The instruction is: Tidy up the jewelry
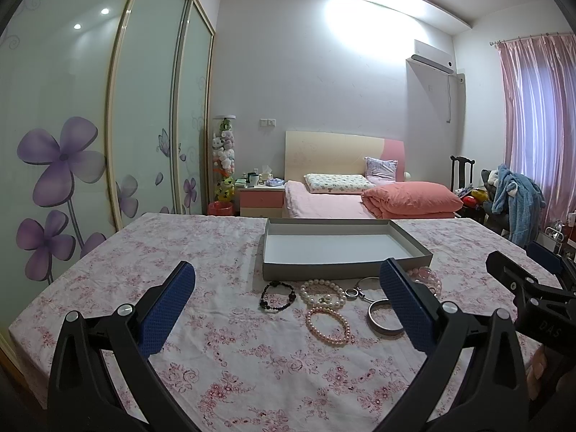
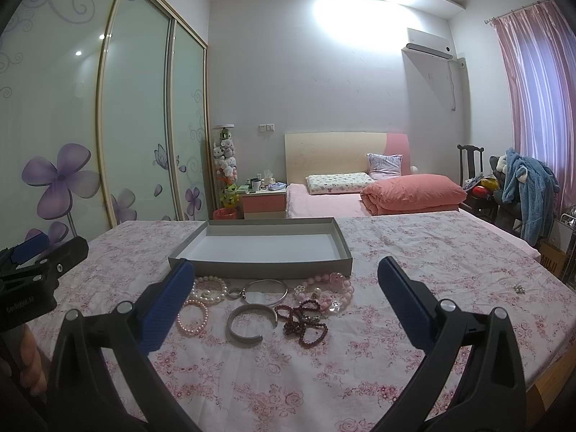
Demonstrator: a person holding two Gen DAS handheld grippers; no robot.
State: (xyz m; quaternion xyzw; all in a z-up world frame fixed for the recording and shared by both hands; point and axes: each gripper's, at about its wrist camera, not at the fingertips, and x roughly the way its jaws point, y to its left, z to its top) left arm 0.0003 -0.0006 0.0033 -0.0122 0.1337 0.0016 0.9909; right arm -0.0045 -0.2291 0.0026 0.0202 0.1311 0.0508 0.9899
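Note:
An empty grey box (image 1: 277, 270) (image 2: 252, 268) lies on the floral cloth. In front of it lie a black bead bracelet (image 1: 277, 297), a white pearl bracelet (image 1: 322, 291) (image 2: 210, 289), a pink pearl bracelet (image 1: 328, 325) (image 2: 194, 318), a silver cuff (image 1: 381, 318) (image 2: 248, 322), a thin silver ring bangle (image 2: 264, 291), a dark red bead strand (image 2: 306, 322) and a pink bead bracelet (image 2: 329, 289). My left gripper (image 1: 288, 280) is open above the cloth, short of the jewelry. My right gripper (image 2: 286, 275) is open, also short of it.
A small pearl cluster (image 2: 518, 289) lies alone on the cloth at the right. Behind the table are a bed (image 1: 360, 198), a nightstand (image 1: 261, 198), a glass wardrobe (image 1: 90, 126) on the left and a chair with clothes (image 1: 514, 198) on the right.

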